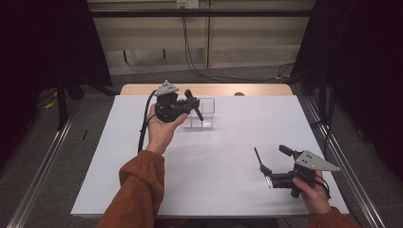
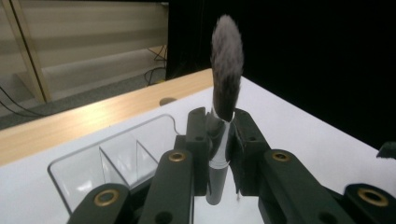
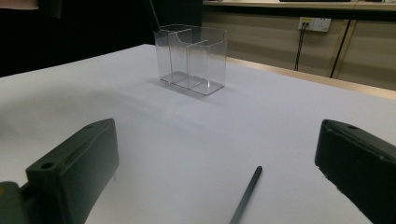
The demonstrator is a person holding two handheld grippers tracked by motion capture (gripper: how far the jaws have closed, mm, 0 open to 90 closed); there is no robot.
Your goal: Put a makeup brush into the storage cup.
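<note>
The brush handle's lower end is hidden behind the jaws, perhaps short.

Left hand raised over the far side of the table, forearm in an orange sleeve reaching forward; left gripper has its jaws clamped together on a held item. Right hand low at the near right; right gripper points left, jaws standing wide apart, nothing between them
</note>
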